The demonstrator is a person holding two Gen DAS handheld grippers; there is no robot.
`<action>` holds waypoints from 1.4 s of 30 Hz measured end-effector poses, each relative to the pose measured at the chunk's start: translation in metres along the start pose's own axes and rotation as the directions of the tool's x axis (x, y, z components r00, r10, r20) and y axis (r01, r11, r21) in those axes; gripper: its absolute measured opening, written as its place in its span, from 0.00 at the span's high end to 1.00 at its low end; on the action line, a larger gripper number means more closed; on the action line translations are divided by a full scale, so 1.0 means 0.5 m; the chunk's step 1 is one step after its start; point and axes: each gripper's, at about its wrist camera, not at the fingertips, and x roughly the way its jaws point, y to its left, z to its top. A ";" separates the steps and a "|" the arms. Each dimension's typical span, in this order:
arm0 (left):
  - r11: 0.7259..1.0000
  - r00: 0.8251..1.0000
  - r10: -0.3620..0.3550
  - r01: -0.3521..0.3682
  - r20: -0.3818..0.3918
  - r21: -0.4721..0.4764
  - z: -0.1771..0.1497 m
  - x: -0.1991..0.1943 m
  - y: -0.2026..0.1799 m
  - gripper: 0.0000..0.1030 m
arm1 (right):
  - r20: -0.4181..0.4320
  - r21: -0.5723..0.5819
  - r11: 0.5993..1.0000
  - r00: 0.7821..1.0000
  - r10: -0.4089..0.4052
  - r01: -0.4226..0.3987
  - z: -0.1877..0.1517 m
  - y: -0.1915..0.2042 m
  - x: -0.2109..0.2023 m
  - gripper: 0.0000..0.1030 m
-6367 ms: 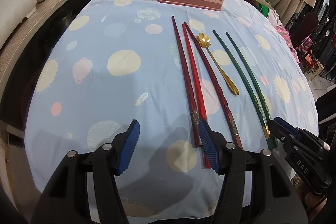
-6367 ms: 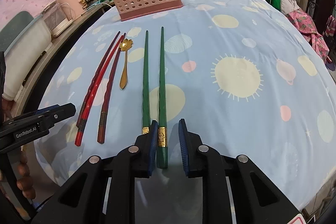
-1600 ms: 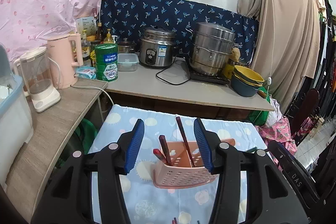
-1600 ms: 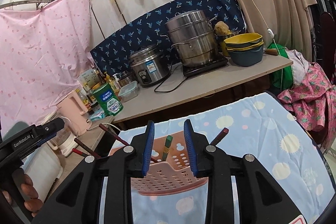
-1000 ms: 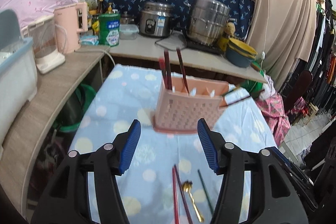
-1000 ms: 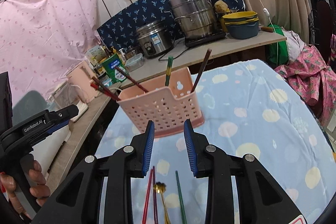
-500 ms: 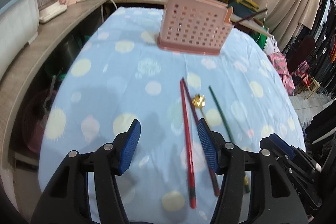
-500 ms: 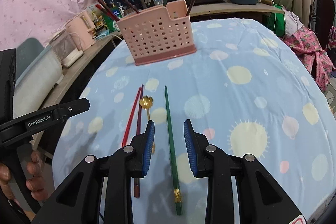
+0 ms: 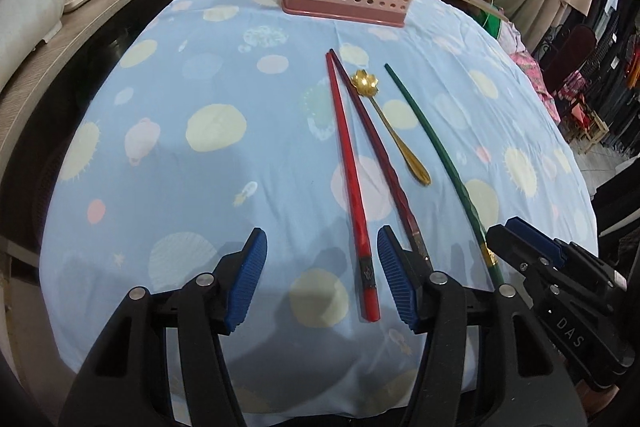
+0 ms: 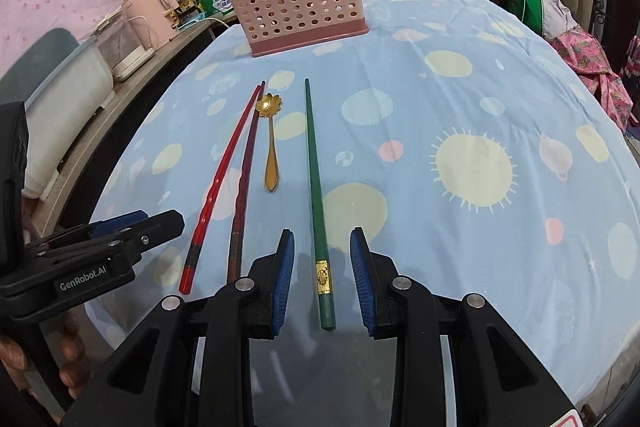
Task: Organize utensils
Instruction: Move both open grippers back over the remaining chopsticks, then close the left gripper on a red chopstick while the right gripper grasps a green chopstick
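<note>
**Utensils lie lengthwise on the cloth**

On the blue cloth (image 9: 208,187), the red chopstick (image 9: 350,183), dark chopstick (image 9: 376,155), gold spoon (image 9: 394,135) and green chopstick (image 10: 316,187) lie side by side, long axes running toward the pink basket (image 10: 296,3), tips and spoon bowl nearest it. The left gripper (image 9: 320,279) is spread around the red chopstick's butt; the right gripper (image 10: 322,279) is spread around the green one's, pads apart from it.
</note>
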 end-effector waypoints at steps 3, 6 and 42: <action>1.000 1.000 -0.006 0.006 -0.005 0.000 -0.004 0.003 -0.001 0.47 | -0.012 -0.003 1.000 1.000 0.002 -0.002 -0.008 0.002 0.002 0.72; 1.000 1.000 -0.014 0.014 -0.011 0.005 -0.007 0.006 -0.006 0.47 | -0.024 -0.016 1.000 1.000 0.003 -0.004 -0.016 0.008 0.006 0.72; 0.999 1.000 0.012 -0.013 0.021 0.042 0.002 -0.011 -0.003 0.93 | 0.002 -0.035 0.998 0.999 -0.042 0.042 -0.014 -0.006 0.001 0.93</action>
